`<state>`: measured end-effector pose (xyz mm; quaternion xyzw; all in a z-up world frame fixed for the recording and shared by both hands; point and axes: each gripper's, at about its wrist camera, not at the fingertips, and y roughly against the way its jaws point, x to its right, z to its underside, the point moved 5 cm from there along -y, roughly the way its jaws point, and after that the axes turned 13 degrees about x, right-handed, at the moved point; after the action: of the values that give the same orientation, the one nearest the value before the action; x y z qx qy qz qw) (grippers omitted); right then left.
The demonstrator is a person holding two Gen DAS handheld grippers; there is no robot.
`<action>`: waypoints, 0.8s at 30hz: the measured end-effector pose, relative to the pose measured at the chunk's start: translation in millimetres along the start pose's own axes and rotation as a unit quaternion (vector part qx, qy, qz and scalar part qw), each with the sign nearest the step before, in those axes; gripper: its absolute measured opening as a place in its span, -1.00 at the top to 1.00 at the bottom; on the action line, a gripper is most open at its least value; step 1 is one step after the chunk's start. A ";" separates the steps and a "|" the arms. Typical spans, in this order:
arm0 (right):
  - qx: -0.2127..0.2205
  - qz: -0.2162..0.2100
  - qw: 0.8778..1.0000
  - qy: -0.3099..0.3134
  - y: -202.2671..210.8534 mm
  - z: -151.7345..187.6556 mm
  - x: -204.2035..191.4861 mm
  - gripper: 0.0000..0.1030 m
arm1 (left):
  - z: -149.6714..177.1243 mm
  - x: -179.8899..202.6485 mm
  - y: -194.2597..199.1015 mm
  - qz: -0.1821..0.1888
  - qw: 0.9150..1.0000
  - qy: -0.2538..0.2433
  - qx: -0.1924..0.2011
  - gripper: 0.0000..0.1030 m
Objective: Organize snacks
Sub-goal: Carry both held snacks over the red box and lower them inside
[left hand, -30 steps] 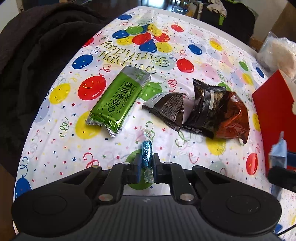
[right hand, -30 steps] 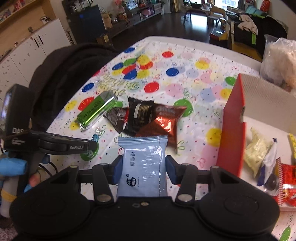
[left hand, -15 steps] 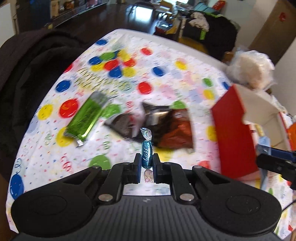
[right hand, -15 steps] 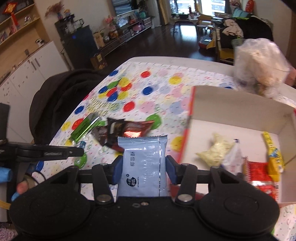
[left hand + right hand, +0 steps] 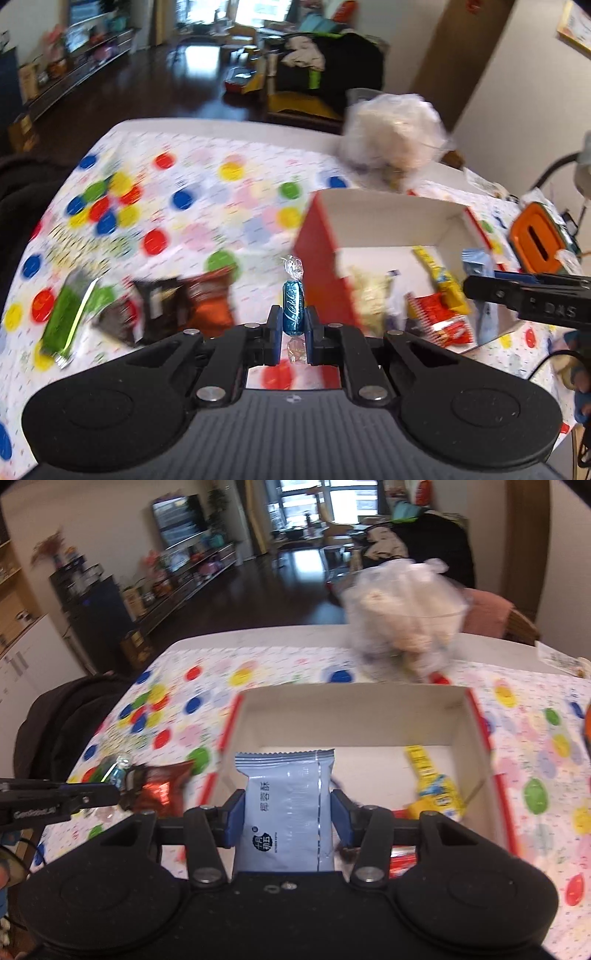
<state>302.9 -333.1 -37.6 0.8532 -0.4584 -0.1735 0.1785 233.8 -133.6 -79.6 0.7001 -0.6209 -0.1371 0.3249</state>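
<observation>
Both claws, clamping a blue candy [image 5: 293,308] and pale-blue packet [image 5: 288,812], reached the box [image 5: 354,716] on the balloon tablecloth [image 5: 184,686].

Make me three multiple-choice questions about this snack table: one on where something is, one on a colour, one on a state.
1. Where does the yellow packet lie?
A in the box
B on the tablecloth
C on the floor

2. What colour is the candy in the left tool?
A red
B green
C blue

3. The right tool is:
A open and empty
B shut on a pale blue packet
C out of view

Answers:
1 A, it rests inside the box.
2 C, the candy is shiny blue in the left tool.
3 B, the right tool squeezes the pale blue packet.
</observation>
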 end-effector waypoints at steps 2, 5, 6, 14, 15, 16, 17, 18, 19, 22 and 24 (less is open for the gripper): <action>0.002 0.012 1.000 -0.006 0.3 -2.4 14.7 0.09 | -5.7 16.9 -5.2 0.011 1.000 -0.014 0.003 0.77; -0.001 0.026 1.000 -0.015 -2.6 -4.4 34.7 0.09 | -10.8 39.1 -16.4 0.025 0.999 -0.030 0.000 0.77; -0.003 0.030 0.999 -0.016 -3.4 -4.1 41.0 0.09 | -11.4 46.2 -21.3 0.029 0.999 -0.035 -0.004 0.77; -0.026 0.066 0.997 -0.023 -22.9 2.2 81.8 0.09 | -7.3 88.9 -62.9 0.043 0.996 -0.064 -0.044 0.77; -0.030 0.069 0.997 -0.021 -26.2 3.2 84.8 0.09 | -6.9 92.0 -68.9 0.044 0.996 -0.065 -0.050 0.77; -0.034 0.072 0.997 -0.019 -29.8 4.7 87.2 0.09 | -6.5 94.3 -75.8 0.043 0.995 -0.063 -0.057 0.77; -0.039 0.073 0.996 -0.017 -33.5 6.3 89.0 0.09 | -5.7 96.0 -83.0 0.043 0.995 -0.061 -0.066 0.77; -0.044 0.074 0.996 -0.015 -37.0 8.0 90.8 0.09 | -4.2 97.7 -90.1 0.043 0.994 -0.059 -0.076 0.77; -0.050 0.073 0.996 -0.011 -41.3 9.7 91.4 0.09 | -2.6 99.0 -97.2 0.042 0.994 -0.058 -0.085 0.77; -0.064 0.071 0.995 0.007 -51.0 16.7 87.8 0.09 | 1.8 101.8 -112.3 0.033 0.992 -0.063 -0.101 0.77; -0.076 0.063 0.995 0.016 -56.8 21.8 84.2 0.09 | 3.6 103.8 -120.2 0.030 0.991 -0.066 -0.108 0.77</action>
<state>377.5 -378.0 -94.2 0.8090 -0.4940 -0.1829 0.2608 345.3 -232.0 -135.5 0.6315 -0.6429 -0.2397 0.3612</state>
